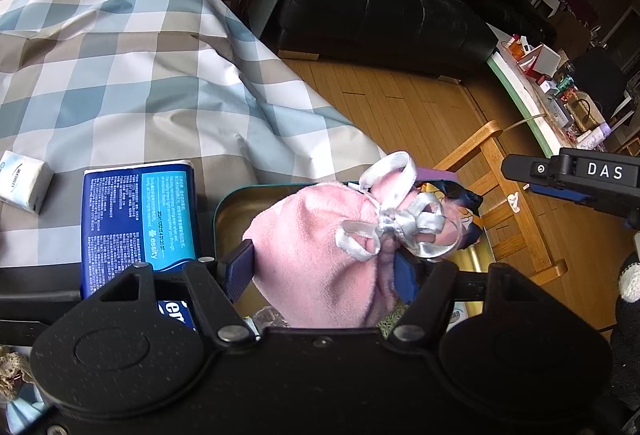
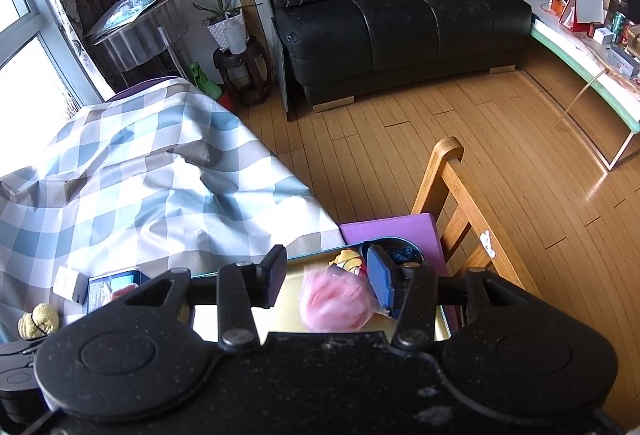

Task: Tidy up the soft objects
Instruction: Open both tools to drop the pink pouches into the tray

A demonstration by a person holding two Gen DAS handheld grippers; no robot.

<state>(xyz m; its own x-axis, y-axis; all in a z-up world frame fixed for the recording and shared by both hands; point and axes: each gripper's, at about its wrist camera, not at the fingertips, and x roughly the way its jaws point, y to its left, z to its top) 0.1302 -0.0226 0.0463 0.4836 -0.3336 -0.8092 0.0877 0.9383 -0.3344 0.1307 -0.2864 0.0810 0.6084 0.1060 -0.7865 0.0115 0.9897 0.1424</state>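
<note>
The left gripper (image 1: 324, 271) clamps a pink plush pouch (image 1: 320, 255) between its blue fingers (image 1: 240, 271), over a teal-rimmed tin (image 1: 224, 207). A silver ribbon bow (image 1: 394, 223) ties the pouch's far end. Left of the tin lies a blue tissue pack (image 1: 138, 219), and farther left a small white packet (image 1: 24, 181) on the checked cloth (image 1: 140, 67). The right gripper (image 1: 568, 175) shows at the right edge.

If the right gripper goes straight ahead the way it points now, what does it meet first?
Probably the blurred pink bundle lying in the gold tray, just ahead between the open jaws of the right gripper. Depth is unclear, so it may meet the tray floor first.
</note>
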